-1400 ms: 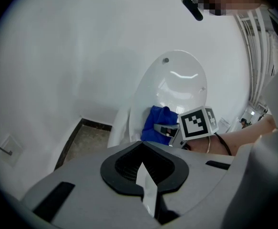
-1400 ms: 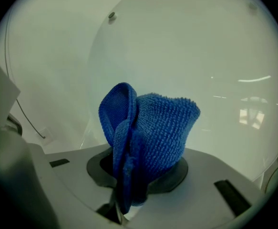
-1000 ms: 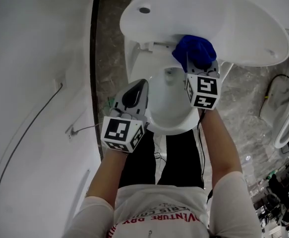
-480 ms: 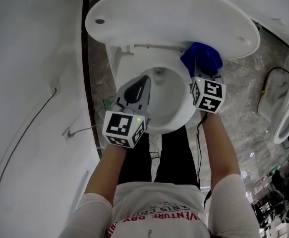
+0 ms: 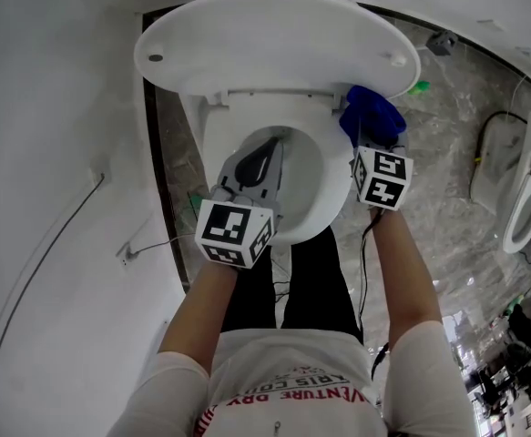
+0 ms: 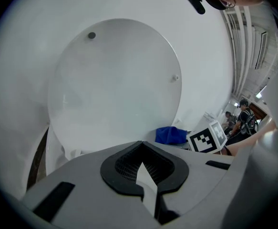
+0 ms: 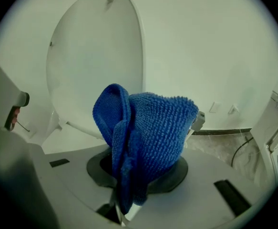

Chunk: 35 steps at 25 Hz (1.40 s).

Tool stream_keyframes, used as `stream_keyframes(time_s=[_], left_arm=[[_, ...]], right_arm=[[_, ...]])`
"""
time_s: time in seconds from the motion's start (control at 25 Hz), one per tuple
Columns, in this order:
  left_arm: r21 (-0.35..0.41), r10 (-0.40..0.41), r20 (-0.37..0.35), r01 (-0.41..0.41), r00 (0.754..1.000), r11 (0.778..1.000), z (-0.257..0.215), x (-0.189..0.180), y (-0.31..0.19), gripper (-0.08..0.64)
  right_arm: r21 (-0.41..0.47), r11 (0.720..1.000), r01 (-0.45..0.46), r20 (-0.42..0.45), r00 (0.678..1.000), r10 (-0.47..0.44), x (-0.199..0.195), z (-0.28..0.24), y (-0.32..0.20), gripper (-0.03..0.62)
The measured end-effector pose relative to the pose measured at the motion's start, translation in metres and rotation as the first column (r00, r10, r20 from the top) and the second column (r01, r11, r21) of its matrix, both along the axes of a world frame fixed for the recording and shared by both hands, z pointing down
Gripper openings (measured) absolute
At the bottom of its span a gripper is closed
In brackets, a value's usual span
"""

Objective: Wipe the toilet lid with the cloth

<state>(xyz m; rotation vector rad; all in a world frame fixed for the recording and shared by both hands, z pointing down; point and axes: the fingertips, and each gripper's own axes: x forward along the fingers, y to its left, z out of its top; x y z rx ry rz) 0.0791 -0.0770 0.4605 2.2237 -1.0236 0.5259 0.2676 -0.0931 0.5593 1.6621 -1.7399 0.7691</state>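
Observation:
The white toilet lid [image 5: 274, 39] stands raised above the open bowl [image 5: 324, 176]. A blue cloth [image 5: 372, 116] is bunched in my right gripper [image 5: 372, 137], which is shut on it. The cloth sits by the lid's lower right edge, over the seat's right rim. In the right gripper view the cloth [image 7: 148, 132] fills the centre in front of the lid [image 7: 96, 56]. My left gripper [image 5: 263, 151] hovers over the bowl, shut and holding nothing. In the left gripper view the lid [image 6: 115, 80] faces me, with the cloth [image 6: 172, 135] at its lower right.
A white wall with a thin cable [image 5: 56, 235] runs along the left. Grey marble floor [image 5: 447, 153] surrounds the toilet. A second white fixture [image 5: 520, 212] stands at the right edge. The person's legs are close against the bowl's front.
The right gripper and cloth have shifted from the middle of the lid's underside toward its lower right edge. The left gripper now reaches farther over the bowl.

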Motion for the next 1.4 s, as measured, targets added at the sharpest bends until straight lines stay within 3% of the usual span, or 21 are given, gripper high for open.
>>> stream_keyframes(time_s=[0.2, 0.36, 0.68, 0.88, 1.12, 1.4], left_arm=[[0.025, 0.008, -0.025, -0.007, 1.0, 1.0, -0.019, 0.004, 0.001, 0.006], [0.046, 0.009, -0.029, -0.007, 1.0, 0.999, -0.041, -0.009, 0.009, 0.006], [0.161, -0.015, -0.027, 0.02, 1.0, 0.987, -0.15, -0.029, -0.018, 0.006], [0.238, -0.044, -0.039, 0.052, 0.998, 0.97, -0.214, -0.042, -0.046, 0.006], [0.309, -0.053, -0.032, 0.06, 0.998, 0.949, -0.28, -0.034, -0.088, 0.006], [0.423, -0.038, 0.004, 0.033, 0.999, 0.906, -0.326, -0.016, -0.161, 0.006]], right_arm=[[0.009, 1.0, -0.021, -0.024, 0.999, 0.021, 0.004, -0.026, 0.011, 0.094], [0.056, 0.998, -0.012, 0.018, 1.0, 0.011, -0.027, -0.066, 0.025, 0.094], [0.189, 0.982, 0.022, 0.087, 0.995, -0.039, -0.074, -0.198, 0.01, 0.094], [0.283, 0.954, 0.103, 0.038, 0.992, -0.118, -0.087, -0.279, -0.019, 0.094], [0.358, 0.927, 0.109, 0.004, 0.993, -0.118, -0.067, -0.365, -0.065, 0.094], [0.431, 0.893, 0.13, -0.015, 0.99, -0.137, -0.062, -0.414, -0.128, 0.094]])
